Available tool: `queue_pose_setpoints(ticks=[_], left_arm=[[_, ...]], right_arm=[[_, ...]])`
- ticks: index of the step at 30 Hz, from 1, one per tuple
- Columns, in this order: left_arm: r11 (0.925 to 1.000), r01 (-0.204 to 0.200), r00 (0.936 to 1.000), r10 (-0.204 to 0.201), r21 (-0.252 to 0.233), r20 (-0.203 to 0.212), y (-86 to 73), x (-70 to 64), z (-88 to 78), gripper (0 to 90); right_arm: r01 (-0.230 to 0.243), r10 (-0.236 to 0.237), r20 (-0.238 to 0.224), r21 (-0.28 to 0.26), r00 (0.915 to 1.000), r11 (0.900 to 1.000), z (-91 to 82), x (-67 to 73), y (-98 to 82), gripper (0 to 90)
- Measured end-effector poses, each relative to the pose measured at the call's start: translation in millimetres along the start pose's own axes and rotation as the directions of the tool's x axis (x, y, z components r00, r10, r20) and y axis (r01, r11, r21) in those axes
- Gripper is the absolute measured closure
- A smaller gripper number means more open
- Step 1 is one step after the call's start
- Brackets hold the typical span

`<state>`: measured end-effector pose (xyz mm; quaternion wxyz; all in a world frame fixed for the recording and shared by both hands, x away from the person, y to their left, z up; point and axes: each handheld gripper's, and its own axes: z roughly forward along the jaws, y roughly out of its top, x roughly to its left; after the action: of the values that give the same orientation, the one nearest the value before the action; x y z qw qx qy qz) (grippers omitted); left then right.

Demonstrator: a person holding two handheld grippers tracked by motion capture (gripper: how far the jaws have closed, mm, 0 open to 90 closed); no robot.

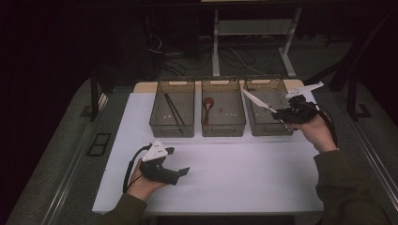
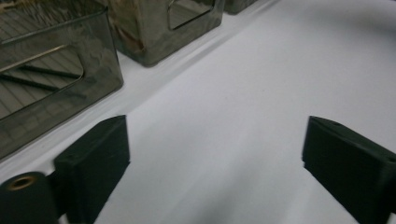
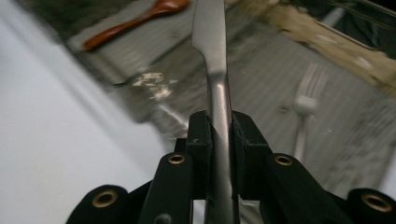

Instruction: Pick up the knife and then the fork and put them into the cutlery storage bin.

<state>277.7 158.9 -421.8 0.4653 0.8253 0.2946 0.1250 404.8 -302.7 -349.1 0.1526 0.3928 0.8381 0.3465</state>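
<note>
Three dark see-through bins stand in a row at the back of the white table. My right gripper (image 1: 280,113) is shut on a metal table knife (image 1: 257,101), held over the right bin (image 1: 267,123) with the blade pointing left and away. In the right gripper view the knife (image 3: 214,56) runs up between the closed pads (image 3: 200,135), above a fork (image 3: 302,108) lying in that bin. My left gripper (image 1: 177,161) hovers low over the bare table at front left, jaws wide open with nothing between the fingers (image 2: 95,161).
The left bin (image 1: 172,127) holds dark chopsticks (image 1: 172,108); the middle bin (image 1: 223,126) holds a wooden spoon (image 1: 208,104). The white table top (image 1: 244,173) stretches in front of the bins. Dark floor, cables and table legs lie beyond.
</note>
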Motion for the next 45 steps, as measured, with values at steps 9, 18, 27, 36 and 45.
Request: queue_pose_setpoints(ticks=[9,18,27,36,45], left_arm=[[0.9999,0.002,1.0,-0.002,0.013,0.001,-1.1,0.9,2.9,0.0],[0.9988,-0.001,0.9999,0.0,0.049,0.011,-4.1,0.8,7.2,0.0],[0.9986,-0.003,0.9997,0.002,0.052,0.023,-5.6,1.2,7.9,0.0],[0.9988,0.002,0.9994,-0.004,0.049,0.034,-7.2,2.5,8.1,0.0],[0.9988,0.006,0.9992,-0.008,0.048,0.038,-7.8,1.9,8.7,0.0]], right_arm=[[-0.155,0.147,0.128,0.054,0.9808,0.987,24.4,-42.9,-0.1,77.7],[-0.163,0.154,0.121,0.073,0.9806,0.984,53.6,-44.5,1.3,75.9],[-0.209,0.21,0.076,-0.029,0.9746,0.978,37.8,-48.3,-2.0,48.3],[-0.158,0.163,0.029,-0.113,0.9862,0.981,11.5,-29.4,-14.4,35.6],[-0.084,0.089,0.02,-0.169,0.9959,0.982,-7.7,5.4,-35.0,26.1]])
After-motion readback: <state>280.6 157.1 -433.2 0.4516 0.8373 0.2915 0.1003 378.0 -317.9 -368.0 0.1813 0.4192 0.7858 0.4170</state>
